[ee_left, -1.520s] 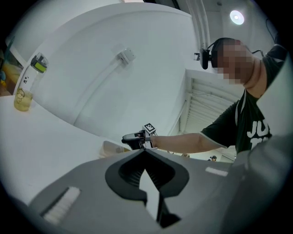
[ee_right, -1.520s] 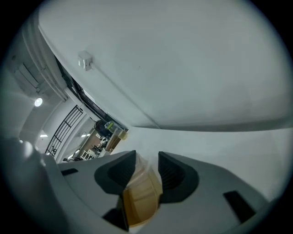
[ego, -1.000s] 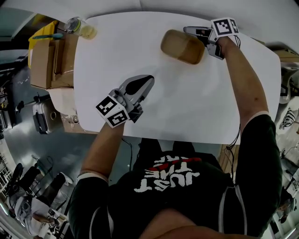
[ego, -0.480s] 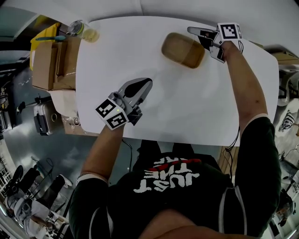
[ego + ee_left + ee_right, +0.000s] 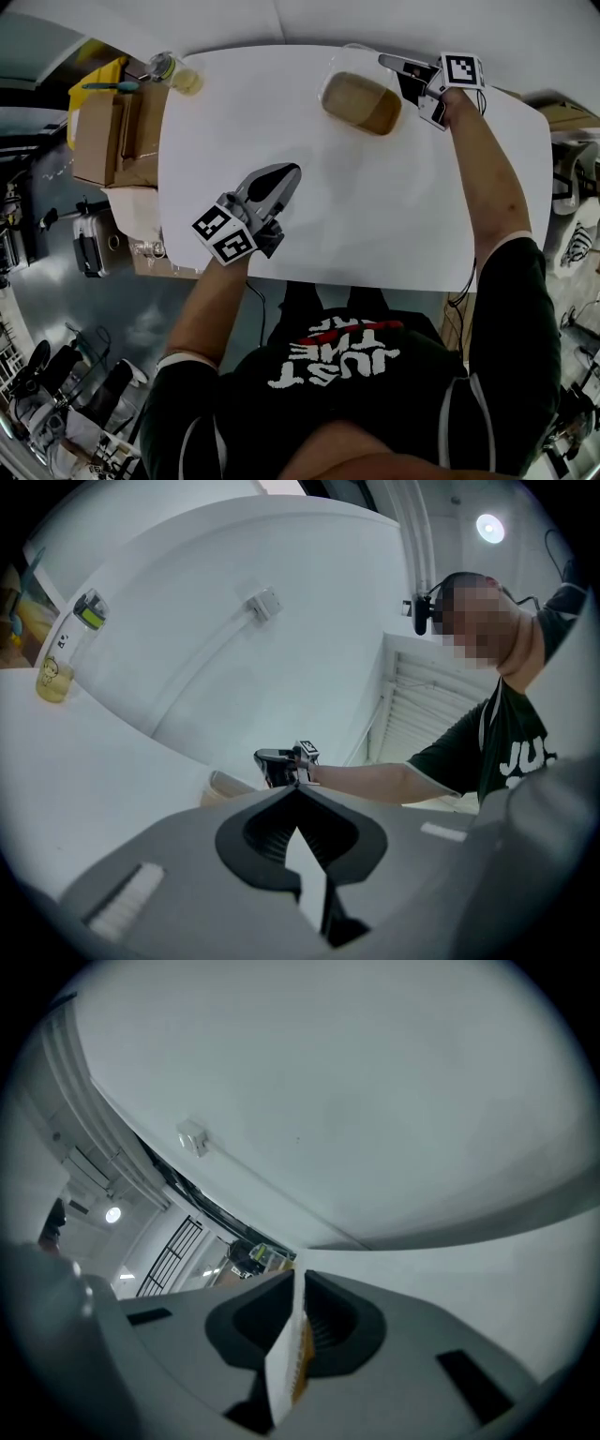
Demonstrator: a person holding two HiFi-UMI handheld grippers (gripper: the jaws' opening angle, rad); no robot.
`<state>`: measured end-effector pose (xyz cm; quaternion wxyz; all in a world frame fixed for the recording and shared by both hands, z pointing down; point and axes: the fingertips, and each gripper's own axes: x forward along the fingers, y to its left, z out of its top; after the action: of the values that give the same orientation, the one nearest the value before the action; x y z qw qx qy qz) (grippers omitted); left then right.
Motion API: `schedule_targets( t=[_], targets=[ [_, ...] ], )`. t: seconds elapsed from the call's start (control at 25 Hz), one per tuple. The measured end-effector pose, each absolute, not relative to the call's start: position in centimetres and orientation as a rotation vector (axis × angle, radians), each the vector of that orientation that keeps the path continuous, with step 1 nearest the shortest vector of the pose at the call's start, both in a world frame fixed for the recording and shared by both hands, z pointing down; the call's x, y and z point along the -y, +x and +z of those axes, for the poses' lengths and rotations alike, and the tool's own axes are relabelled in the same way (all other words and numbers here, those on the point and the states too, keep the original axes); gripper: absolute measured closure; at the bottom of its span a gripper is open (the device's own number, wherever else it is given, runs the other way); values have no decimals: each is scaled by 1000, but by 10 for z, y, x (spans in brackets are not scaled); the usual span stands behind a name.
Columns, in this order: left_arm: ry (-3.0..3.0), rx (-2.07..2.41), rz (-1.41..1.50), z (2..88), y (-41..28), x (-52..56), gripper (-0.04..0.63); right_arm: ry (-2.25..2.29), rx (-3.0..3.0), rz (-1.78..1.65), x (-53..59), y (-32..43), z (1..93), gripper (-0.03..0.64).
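Though it hung nearest the person, the left gripper (image 5: 284, 180) held nothing. Its fingers were pressed together at the tips over the bare white table (image 5: 375, 225), and the left gripper view showed only pale tabletop past those closed tips.

Well ahead of those fingers and off to their right, the right gripper (image 5: 398, 67) was clamped on the end of an oblong brown dish (image 5: 361, 101). In the right gripper view the dish (image 5: 286, 1363) showed as a thin pale-and-amber edge standing upright between the fingers, pinched tight. The body of the dish lay just to the left of those fingertips. Whether it rested on the table or hung just above it could not be told.

So thin a bite on one end would probably let the dish tip. The squeeze ought to be firm, the wrist level and any motion slow.

Far beyond the left fingers and to their left, at the table's corner, stood a clear bottle (image 5: 178, 73) with yellowish liquid. A cardboard box (image 5: 108, 131) sat beside it, off the table.
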<state>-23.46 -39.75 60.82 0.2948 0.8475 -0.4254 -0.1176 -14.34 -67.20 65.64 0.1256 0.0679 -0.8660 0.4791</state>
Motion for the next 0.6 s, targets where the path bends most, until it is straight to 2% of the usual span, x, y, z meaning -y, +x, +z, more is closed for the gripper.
schedule_targets(
  t=[0.6],
  targets=[
    [2329, 1169, -330, 542, -223, 373, 588, 226, 2719, 1389, 642, -110, 547, 580]
  ],
)
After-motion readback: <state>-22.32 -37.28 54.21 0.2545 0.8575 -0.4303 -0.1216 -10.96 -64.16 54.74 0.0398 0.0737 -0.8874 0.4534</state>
